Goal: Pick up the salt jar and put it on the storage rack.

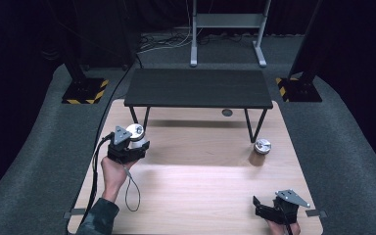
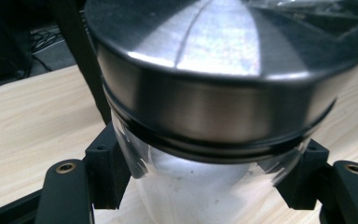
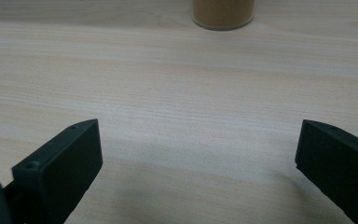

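Observation:
My left gripper (image 1: 133, 145) is shut on a clear jar with a metal lid (image 1: 135, 132), at the left of the wooden table (image 1: 200, 196). In the left gripper view the jar (image 2: 214, 107) looms close, its glass body pinched between the two black pads just under the steel lid, with white contents low in the jar. A second jar with a metal lid and brown contents (image 1: 261, 152) stands at the right, its base at the top of the right gripper view (image 3: 222, 11). My right gripper (image 1: 269, 208) rests near the table's front right corner, open, with bare wood between its jaws.
A low black shelf on thin metal legs (image 1: 198, 88) stands across the back of the table. A small round disc (image 1: 227, 112) lies under it. Grey carpet surrounds the table, with stand bases marked in yellow and black (image 1: 85, 90) at both back sides.

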`<act>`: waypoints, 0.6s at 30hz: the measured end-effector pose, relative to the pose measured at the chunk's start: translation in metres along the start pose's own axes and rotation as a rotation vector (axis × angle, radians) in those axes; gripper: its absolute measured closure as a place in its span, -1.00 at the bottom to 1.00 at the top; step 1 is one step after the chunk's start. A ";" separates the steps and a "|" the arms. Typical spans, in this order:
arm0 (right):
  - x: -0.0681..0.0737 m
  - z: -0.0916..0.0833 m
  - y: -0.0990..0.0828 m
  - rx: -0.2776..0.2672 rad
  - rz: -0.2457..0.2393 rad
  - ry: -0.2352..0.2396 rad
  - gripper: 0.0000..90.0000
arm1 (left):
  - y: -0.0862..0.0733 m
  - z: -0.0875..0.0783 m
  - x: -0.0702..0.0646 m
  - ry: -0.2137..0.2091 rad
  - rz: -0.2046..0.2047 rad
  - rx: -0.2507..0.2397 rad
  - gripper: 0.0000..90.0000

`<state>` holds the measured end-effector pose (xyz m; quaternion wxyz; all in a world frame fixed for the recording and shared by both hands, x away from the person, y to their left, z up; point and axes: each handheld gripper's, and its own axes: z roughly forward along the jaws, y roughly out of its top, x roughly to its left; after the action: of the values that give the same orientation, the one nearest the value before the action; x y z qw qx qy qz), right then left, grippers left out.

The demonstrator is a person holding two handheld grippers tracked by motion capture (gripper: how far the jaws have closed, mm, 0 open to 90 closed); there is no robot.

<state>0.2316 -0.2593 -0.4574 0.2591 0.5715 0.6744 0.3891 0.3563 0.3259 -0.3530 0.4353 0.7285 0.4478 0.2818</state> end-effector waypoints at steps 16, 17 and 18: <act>-0.001 0.000 0.000 0.002 0.001 0.005 -1.00 | 0.027 0.008 -0.006 -0.027 0.039 -0.007 -0.31; -0.001 0.000 0.000 0.001 0.001 0.004 -1.00 | 0.028 0.008 -0.007 -0.028 0.040 -0.007 -0.30; -0.001 0.000 0.000 0.002 0.002 0.005 -1.00 | 0.030 0.009 -0.008 -0.029 0.044 -0.008 -0.30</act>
<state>0.2321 -0.2603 -0.4573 0.2567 0.5714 0.6749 0.3900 0.3719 0.3092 -0.3309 0.4381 0.7405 0.4241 0.2827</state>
